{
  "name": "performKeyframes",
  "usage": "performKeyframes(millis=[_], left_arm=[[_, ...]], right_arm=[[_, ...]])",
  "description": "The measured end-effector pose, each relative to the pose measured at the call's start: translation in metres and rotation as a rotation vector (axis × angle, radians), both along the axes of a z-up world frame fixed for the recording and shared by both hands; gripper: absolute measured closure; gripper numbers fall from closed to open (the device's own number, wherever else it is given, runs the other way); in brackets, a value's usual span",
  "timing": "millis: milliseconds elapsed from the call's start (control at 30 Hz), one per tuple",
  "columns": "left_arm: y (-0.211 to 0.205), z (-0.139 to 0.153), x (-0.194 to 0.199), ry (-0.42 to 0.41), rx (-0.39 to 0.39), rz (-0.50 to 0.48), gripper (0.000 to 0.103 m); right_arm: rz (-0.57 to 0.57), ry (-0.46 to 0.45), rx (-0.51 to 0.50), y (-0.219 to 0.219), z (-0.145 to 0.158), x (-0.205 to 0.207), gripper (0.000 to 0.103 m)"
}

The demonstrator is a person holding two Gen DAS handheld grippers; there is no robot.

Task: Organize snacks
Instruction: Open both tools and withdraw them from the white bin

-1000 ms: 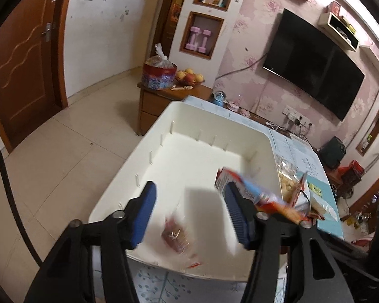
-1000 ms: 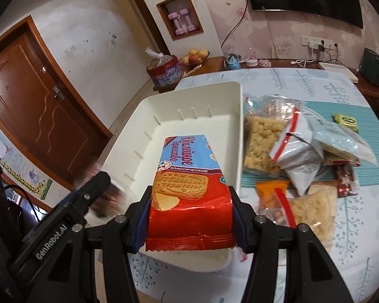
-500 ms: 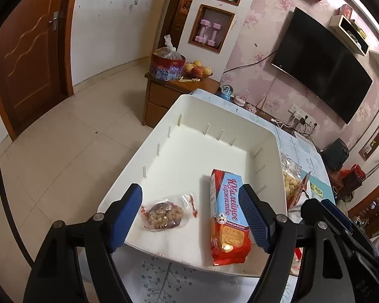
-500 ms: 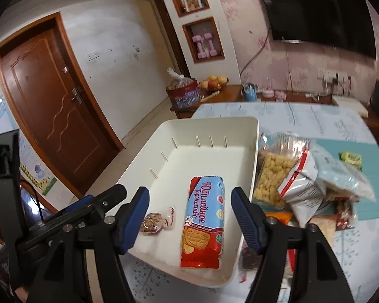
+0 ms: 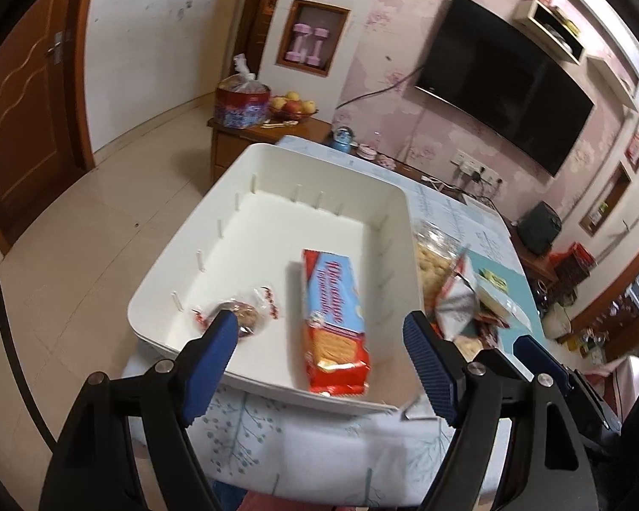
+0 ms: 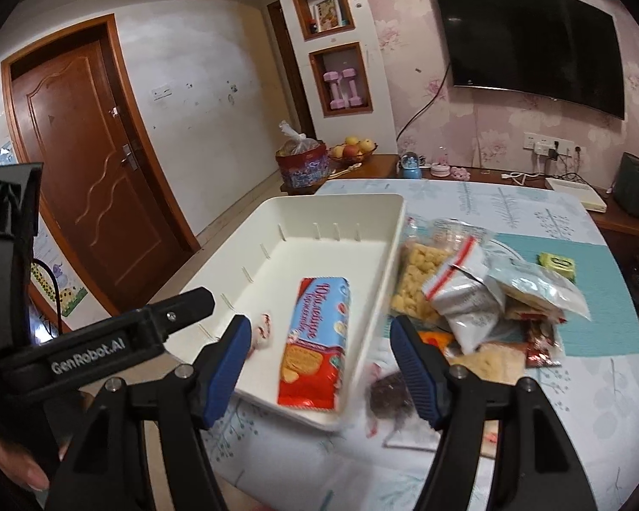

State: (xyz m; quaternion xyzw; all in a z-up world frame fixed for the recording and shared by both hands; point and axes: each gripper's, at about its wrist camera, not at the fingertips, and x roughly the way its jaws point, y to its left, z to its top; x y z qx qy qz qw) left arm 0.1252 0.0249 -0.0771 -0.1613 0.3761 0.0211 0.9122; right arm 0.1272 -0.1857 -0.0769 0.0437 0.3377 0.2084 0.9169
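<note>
Left wrist view: your left gripper (image 5: pixel 321 343) has its jaws wide apart and empty above the near edge of the white bin (image 5: pixel 277 179) on the worktop (image 5: pixel 319 447). Inside lie a red-and-blue biscuit pack (image 5: pixel 334 323) and a small wrapped cookie (image 5: pixel 245 314), apart from each other.

Right wrist view: your right gripper (image 6: pixel 321 347) also stands with jaws apart, gripping nothing. Bagged snacks (image 6: pixel 468 294) are piled just beside the bin's right wall.

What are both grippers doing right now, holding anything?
Left gripper: open, holding nothing; the biscuit pack lies in the white bin.
Right gripper: open, holding nothing, above the bin's near edge.
</note>
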Motion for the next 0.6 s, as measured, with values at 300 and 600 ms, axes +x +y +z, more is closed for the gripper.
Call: performKeyframes(millis=[300,600], left_arm=[[-0.039,0.013,-0.021,-0.018,0.017,-0.101,0.022],[-0.074,0.017,-0.03,-0.004,0.022,-0.198,0.022]], right_arm=[[-0.057,-0.059,-0.027,-0.036,0.002,-0.032,0.034],[-0.118,-0.095,-0.067,-0.071,-0.007,-0.058,0.028]])
